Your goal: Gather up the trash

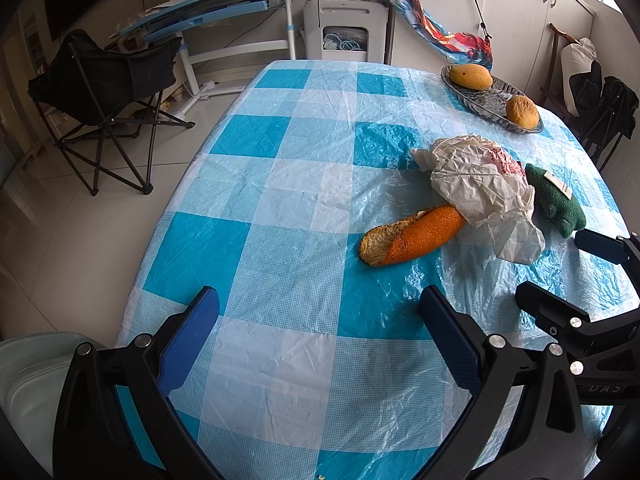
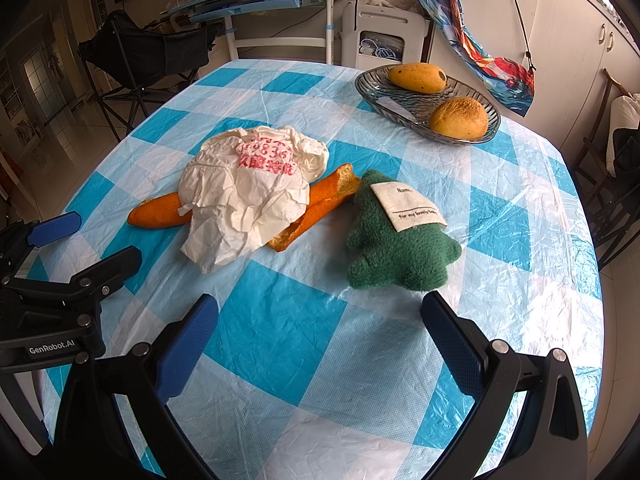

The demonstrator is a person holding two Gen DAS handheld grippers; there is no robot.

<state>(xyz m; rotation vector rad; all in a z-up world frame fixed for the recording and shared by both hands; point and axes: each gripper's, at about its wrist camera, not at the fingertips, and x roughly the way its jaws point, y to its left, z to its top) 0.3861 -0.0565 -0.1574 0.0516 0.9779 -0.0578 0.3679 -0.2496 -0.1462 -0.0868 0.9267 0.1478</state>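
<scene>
Glossy plastic tablecloth (image 2: 320,360) — crumpled paper wrapper (image 2: 248,196), fuzzy cloth toy (image 2: 396,256), ribbed glass dish (image 2: 376,88).

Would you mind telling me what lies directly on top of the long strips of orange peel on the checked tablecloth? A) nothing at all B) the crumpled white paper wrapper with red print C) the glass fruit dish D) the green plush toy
B: the crumpled white paper wrapper with red print drapes over the middle of the orange peel strips, whose ends stick out either side; the green plush toy lies beside them.
</scene>
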